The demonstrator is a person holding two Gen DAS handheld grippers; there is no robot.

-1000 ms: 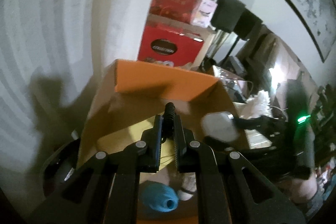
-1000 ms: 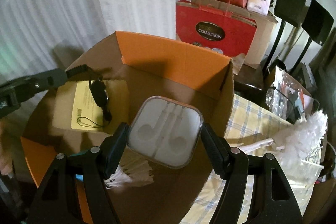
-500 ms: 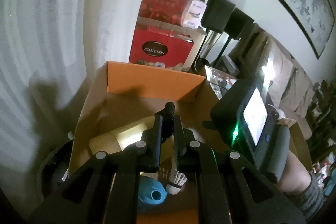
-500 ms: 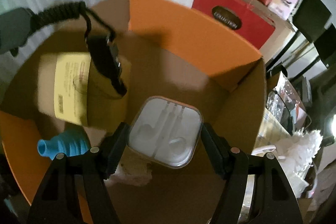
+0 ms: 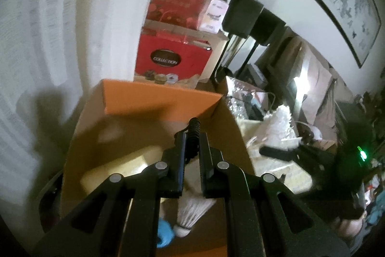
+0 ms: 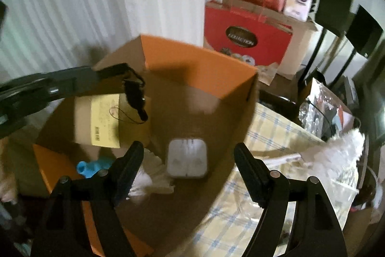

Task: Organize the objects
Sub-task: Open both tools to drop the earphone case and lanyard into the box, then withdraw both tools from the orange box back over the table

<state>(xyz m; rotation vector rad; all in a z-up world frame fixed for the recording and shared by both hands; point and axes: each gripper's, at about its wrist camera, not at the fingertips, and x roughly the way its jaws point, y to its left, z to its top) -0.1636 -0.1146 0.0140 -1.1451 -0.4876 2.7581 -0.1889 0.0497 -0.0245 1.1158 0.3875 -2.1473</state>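
The left tongs hide most of the shuttlecock and blue piece; the yellow label's print is blurred

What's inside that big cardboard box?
Inside the cardboard box: a white earphone case, a shuttlecock, a blue rubbery thing and a smaller carton with a yellow label. The right gripper hides part of the floor.
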